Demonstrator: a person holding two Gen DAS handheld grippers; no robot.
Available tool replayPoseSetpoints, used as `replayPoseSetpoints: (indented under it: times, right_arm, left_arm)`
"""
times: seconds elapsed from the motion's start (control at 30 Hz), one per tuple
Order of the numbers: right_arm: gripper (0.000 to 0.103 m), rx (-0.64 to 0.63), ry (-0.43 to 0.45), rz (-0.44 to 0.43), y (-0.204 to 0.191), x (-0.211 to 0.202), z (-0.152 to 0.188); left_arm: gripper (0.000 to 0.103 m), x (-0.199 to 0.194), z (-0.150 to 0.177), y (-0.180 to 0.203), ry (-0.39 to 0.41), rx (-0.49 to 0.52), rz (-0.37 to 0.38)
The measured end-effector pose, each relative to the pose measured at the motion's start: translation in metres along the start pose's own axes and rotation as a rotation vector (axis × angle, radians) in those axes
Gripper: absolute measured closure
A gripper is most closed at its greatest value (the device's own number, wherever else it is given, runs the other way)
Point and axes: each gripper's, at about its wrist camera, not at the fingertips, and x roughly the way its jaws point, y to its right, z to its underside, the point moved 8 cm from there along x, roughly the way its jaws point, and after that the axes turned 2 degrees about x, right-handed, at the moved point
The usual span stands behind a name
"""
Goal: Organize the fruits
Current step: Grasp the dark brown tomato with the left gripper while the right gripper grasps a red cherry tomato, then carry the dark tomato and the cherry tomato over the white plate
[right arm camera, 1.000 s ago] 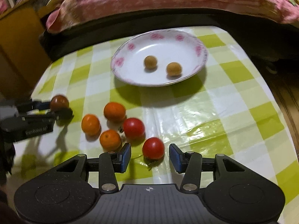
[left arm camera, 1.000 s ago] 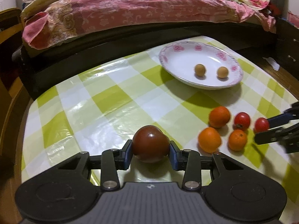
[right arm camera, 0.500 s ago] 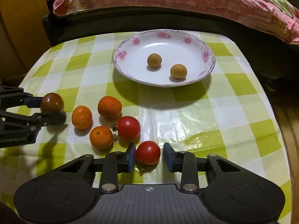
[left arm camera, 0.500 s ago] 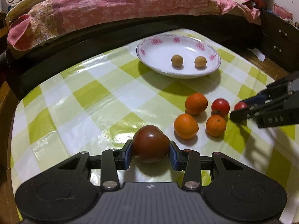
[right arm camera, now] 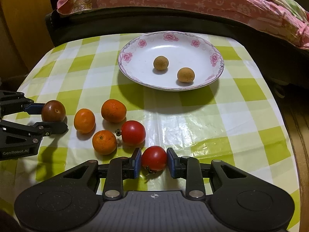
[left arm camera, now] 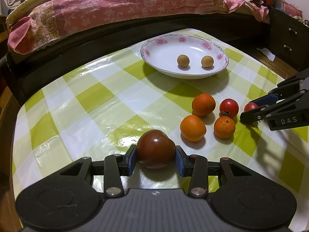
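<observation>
My left gripper [left arm camera: 156, 159] is shut on a dark brownish-red tomato [left arm camera: 156, 151], held low over the table; it also shows in the right wrist view [right arm camera: 53, 110]. My right gripper [right arm camera: 154, 161] is shut on a red tomato [right arm camera: 154, 158] near the table's front edge; the left wrist view shows that tomato [left arm camera: 250, 107] between its fingers. A second red tomato [right arm camera: 133, 132] and three oranges [right arm camera: 113, 110] [right arm camera: 84, 120] [right arm camera: 104, 142] lie between the two grippers. A white plate with pink flowers [right arm camera: 212, 48] stands behind them and holds two small tan round fruits [right arm camera: 160, 63] [right arm camera: 185, 74].
The table has a green and white checked plastic cloth [right arm camera: 212, 116]. A bed with a pink quilt [left arm camera: 96, 9] and a dark frame runs along the far side. A dark cabinet [left arm camera: 289, 38] stands at the right, a wooden one [right arm camera: 23, 29] at the left.
My right gripper has closed onto the red tomato, which was loose between open fingers one second ago. My left gripper still holds the dark tomato and has shifted slightly.
</observation>
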Motion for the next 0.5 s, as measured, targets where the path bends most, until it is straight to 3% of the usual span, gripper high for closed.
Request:
replayPoseSetpoints:
  times: [0.5]
  right_arm:
    - [0.080, -0.030, -0.016, 0.046, -0.0048, -0.0026, 0.0051]
  left_arm:
    - [0.057, -0.0005, -0.0004, 0.0009, -0.008, -0.024, -0.025]
